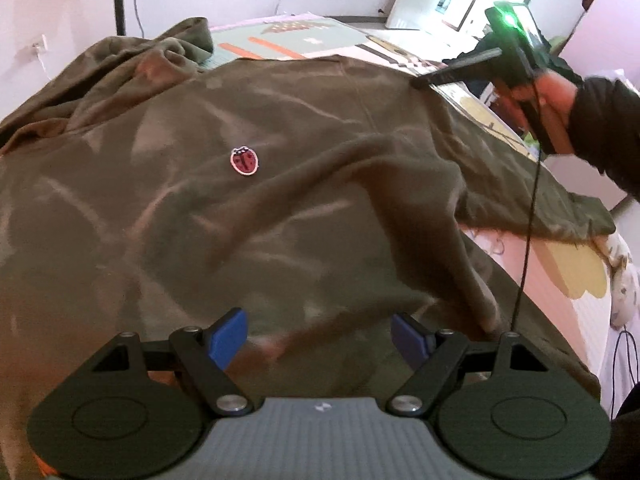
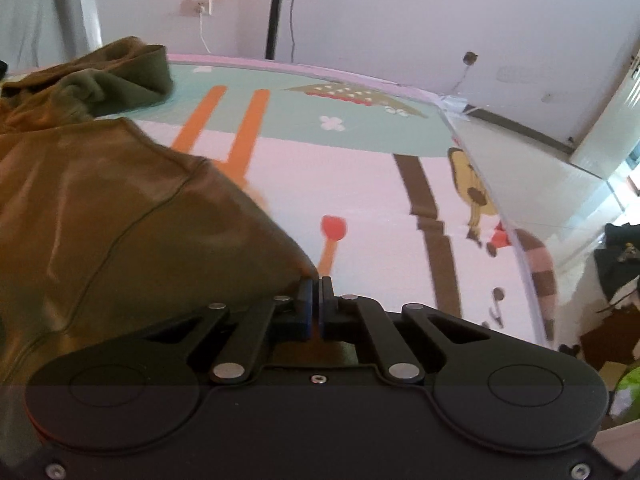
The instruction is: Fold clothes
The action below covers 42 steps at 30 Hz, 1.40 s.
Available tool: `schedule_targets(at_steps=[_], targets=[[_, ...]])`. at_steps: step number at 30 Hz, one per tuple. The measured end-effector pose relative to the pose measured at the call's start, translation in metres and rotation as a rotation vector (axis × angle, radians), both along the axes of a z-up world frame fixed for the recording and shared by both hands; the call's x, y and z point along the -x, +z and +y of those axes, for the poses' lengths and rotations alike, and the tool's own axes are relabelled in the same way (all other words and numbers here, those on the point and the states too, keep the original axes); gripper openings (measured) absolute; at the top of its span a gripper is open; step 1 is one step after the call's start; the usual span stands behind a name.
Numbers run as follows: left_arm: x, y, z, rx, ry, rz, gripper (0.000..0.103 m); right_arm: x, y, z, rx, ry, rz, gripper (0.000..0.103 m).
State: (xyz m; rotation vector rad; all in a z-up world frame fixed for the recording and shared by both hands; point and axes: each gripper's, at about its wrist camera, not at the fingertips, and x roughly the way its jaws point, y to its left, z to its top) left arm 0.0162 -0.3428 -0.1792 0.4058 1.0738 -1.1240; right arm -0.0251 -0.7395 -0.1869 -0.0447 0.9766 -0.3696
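A green hoodie [image 1: 280,208] lies spread out on a mat [image 2: 360,208] with bright pictures on it. The hoodie is wrinkly and fills most of the left wrist view. A little red ladybug patch [image 1: 243,162] sits on its front. The hood [image 1: 176,46] is bunched up at the far end, and one sleeve [image 1: 532,196] stretches out to the right, over the pink part of the mat. The left claw [image 1: 319,338] is wide open – its two blue pads [image 1: 227,338] are far apart, low over the near edge of the hoodie, and nothing is between them. The right claw [image 2: 314,308] is shut tight on a corner of the hoodie, and the green cloth runs off to the left from its pads. In the left wrist view you can see this same right claw at the far right edge of the hoodie, held by a hand [image 1: 554,98] in a dark sleeve [image 1: 604,120]. A green light [image 1: 509,20] glows on top of it, and a thin black cord [image 1: 528,216] hangs down from it. The mat shows orange stripes [image 2: 240,136], brown bars and a white flower [image 2: 332,123]. Behind the mat is a pale wall [image 2: 400,12] with a plug socket [image 2: 202,7] – a white wire hangs from it.
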Motion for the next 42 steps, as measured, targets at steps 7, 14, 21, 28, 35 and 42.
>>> schedule_targets(at_steps=[7, 14, 21, 28, 35, 42], targets=[[0.01, -0.006, -0.003, 0.004, -0.039, 0.029, 0.081, -0.025, -0.006, -0.008, 0.079, 0.029, 0.035, 0.001], [0.021, -0.01, -0.003, 0.008, -0.077, 0.059, 0.081, -0.038, -0.025, -0.01, 0.09, 0.027, 0.039, 0.002], [0.026, -0.008, -0.005, 0.024, -0.099, 0.074, 0.081, -0.017, 0.001, -0.022, -0.007, -0.04, -0.028, 0.038], [0.026, -0.005, -0.011, 0.049, -0.111, 0.089, 0.081, 0.037, 0.025, -0.027, -0.096, -0.091, -0.023, 0.034], [0.035, 0.0, -0.016, 0.078, -0.149, 0.112, 0.081, 0.089, 0.021, -0.032, -0.085, -0.132, 0.044, 0.038], [0.058, 0.008, -0.027, 0.117, -0.223, 0.126, 0.082, 0.129, 0.01, -0.058, -0.083, -0.142, 0.078, 0.038]])
